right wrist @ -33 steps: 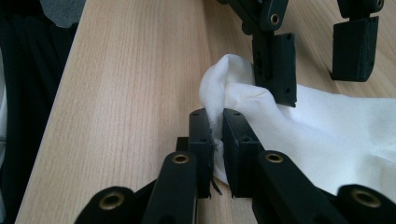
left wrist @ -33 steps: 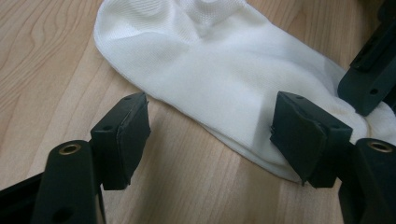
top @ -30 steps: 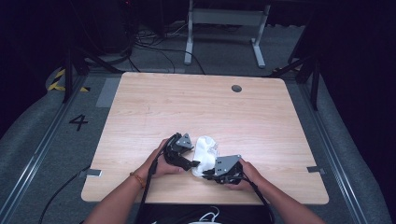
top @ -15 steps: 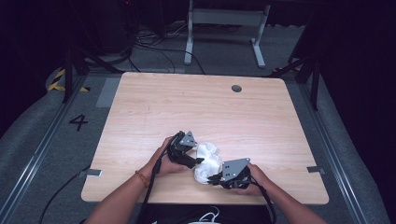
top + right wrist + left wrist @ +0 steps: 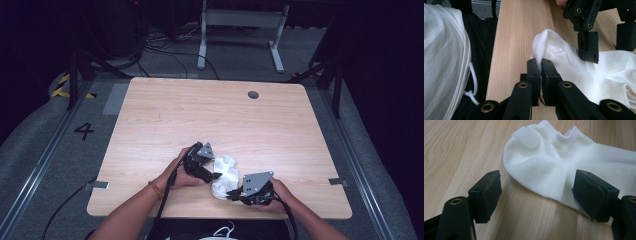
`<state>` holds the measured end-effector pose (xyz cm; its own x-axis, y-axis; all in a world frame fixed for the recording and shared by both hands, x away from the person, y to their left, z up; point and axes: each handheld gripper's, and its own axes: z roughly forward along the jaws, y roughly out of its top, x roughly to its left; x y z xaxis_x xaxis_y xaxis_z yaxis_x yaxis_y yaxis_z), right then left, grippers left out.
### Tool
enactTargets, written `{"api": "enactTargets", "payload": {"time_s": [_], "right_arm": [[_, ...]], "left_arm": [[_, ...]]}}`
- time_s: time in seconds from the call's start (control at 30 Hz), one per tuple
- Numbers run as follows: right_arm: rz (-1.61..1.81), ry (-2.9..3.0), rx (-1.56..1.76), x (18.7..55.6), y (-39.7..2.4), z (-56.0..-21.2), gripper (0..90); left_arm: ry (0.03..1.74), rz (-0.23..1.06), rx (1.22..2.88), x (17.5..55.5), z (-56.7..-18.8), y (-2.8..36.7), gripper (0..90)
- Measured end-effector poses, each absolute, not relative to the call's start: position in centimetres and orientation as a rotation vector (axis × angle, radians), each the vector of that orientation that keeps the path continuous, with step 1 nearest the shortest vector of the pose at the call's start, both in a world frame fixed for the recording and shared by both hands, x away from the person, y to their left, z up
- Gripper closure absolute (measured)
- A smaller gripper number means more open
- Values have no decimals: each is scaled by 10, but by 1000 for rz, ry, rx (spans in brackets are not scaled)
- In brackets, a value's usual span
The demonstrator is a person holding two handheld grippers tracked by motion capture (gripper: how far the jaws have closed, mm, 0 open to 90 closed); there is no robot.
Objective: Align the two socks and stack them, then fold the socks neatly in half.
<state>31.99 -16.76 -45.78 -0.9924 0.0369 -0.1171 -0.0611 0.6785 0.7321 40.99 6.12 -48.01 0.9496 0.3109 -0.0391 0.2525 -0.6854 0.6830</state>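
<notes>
A white ankle sock (image 5: pixel 226 172) lies bunched on the wooden table (image 5: pixel 200 115) near its front edge, between my two grippers. My left gripper (image 5: pixel 214 175) is at the sock's left side. Its jaws have just been opening and stand wide apart (image 5: pixel 539 187), with the sock's cuff (image 5: pixel 554 165) lying loose between and beyond the pads. My right gripper (image 5: pixel 232 193) comes in from the right, shut on a pinched fold of the sock (image 5: pixel 564 67) at its near end. The right gripper view shows that pinch (image 5: pixel 541 65) close up, with the left gripper (image 5: pixel 607 42) hovering just above the sock.
A round cable hole (image 5: pixel 253 94) sits at the table's far right. A metal stand (image 5: pixel 240 20) and cables are on the floor beyond the table, and a "4" (image 5: pixel 84 131) is marked at the left. The person's white shirt and drawstring (image 5: pixel 444 50) hang at the front edge.
The right gripper has drawn a little to the right and toward the front edge with the sock fold in it. The left gripper's jaws have spread wider over the sock.
</notes>
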Motion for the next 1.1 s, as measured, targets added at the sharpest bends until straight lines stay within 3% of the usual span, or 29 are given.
{"api": "enactTargets", "payload": {"time_s": [1.1], "right_arm": [[1202, 2697, -6, 312, -178, -440, 864]], "left_arm": [[433, 108, 2352, 415, -482, 65, 158]]}}
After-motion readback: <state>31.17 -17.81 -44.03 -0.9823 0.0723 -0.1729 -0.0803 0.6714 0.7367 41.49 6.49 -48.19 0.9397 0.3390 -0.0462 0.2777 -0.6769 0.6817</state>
